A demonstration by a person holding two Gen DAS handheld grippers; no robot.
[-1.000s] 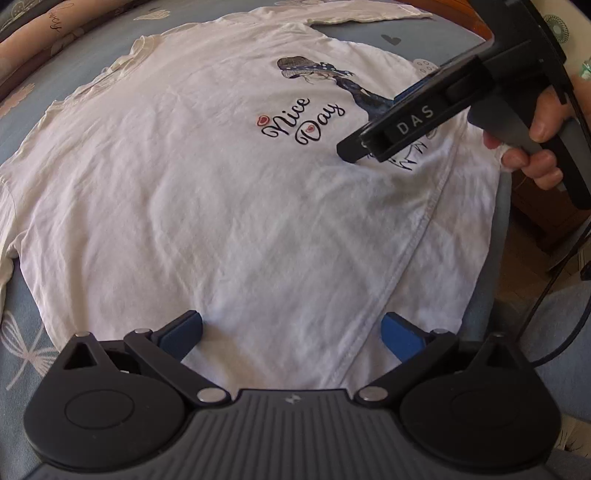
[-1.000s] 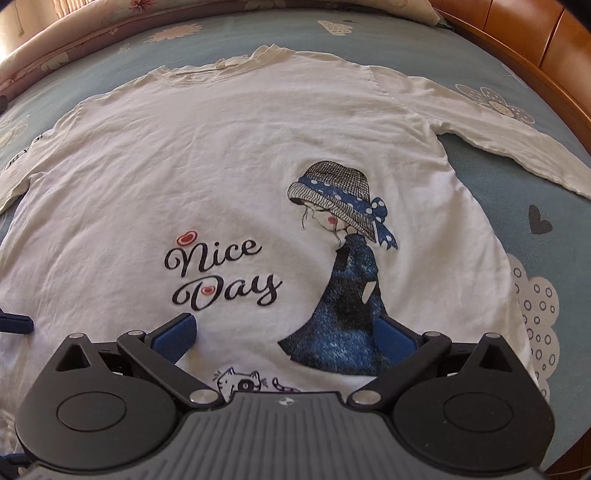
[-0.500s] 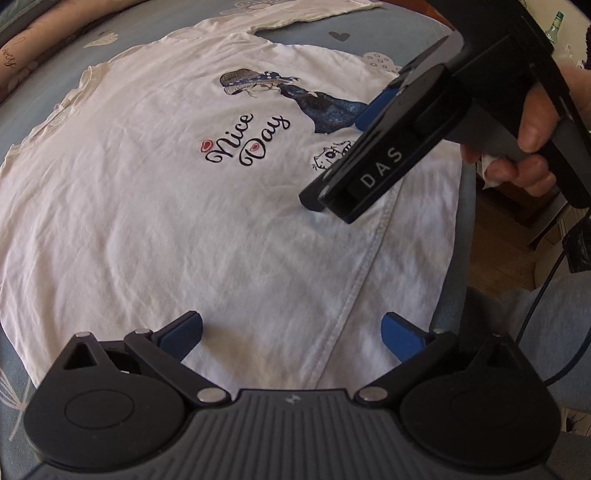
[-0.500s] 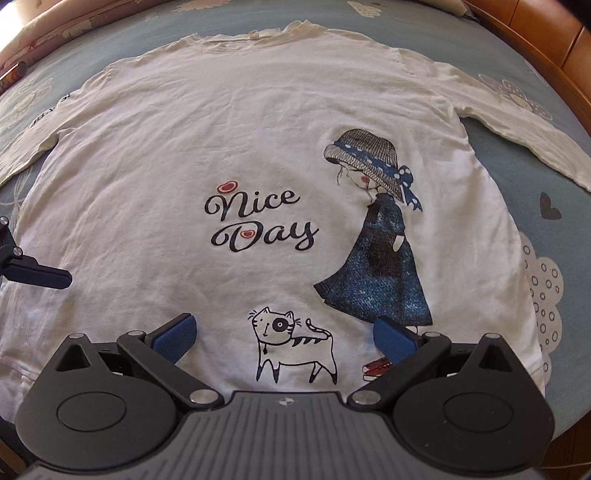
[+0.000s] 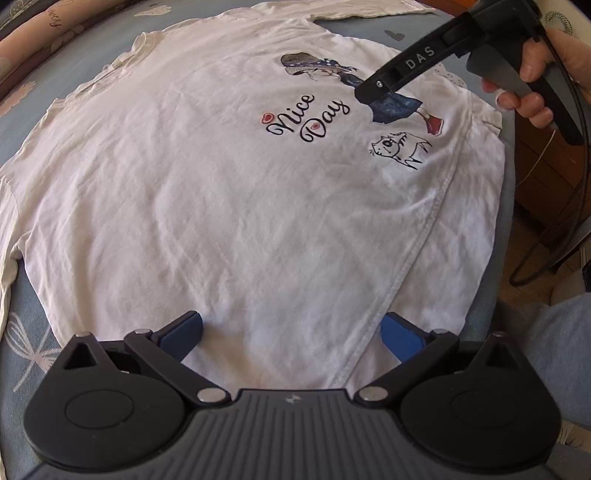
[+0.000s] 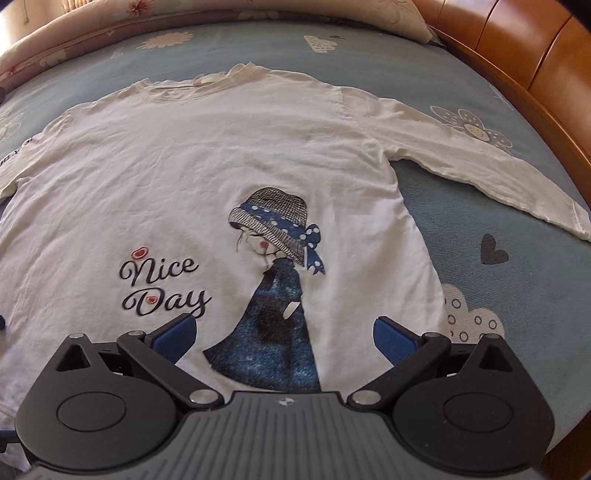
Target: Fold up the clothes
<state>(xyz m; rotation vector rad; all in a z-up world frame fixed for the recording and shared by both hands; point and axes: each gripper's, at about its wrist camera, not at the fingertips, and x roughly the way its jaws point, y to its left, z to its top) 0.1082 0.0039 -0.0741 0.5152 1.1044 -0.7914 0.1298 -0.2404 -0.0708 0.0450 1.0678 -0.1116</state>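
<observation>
A white long-sleeved shirt (image 5: pixel 229 192) (image 6: pixel 207 177) lies flat, front up, on a blue bedsheet, with a "Nice Day" print and a girl in a blue dress. My left gripper (image 5: pixel 291 332) is open over the shirt's lower left corner, with the hem seam running between its blue pads. My right gripper (image 6: pixel 284 336) is open above the printed dress, holding nothing. From the left wrist view the right gripper's black body (image 5: pixel 413 62) hovers over the print, held by a hand (image 5: pixel 532 74). The right sleeve (image 6: pixel 480 170) stretches out to the right.
The blue patterned bedsheet (image 6: pixel 498 288) surrounds the shirt. A wooden bed frame (image 6: pixel 535 74) curves along the right. A pink quilt (image 6: pixel 74 26) lies at the head. A black cable (image 5: pixel 546 236) hangs off the bed edge beside a person's blue-clad leg (image 5: pixel 561 350).
The right gripper has moved up the shirt from the hem and cat print to over the dress. The left wrist view has shifted a little; both grippers stay open.
</observation>
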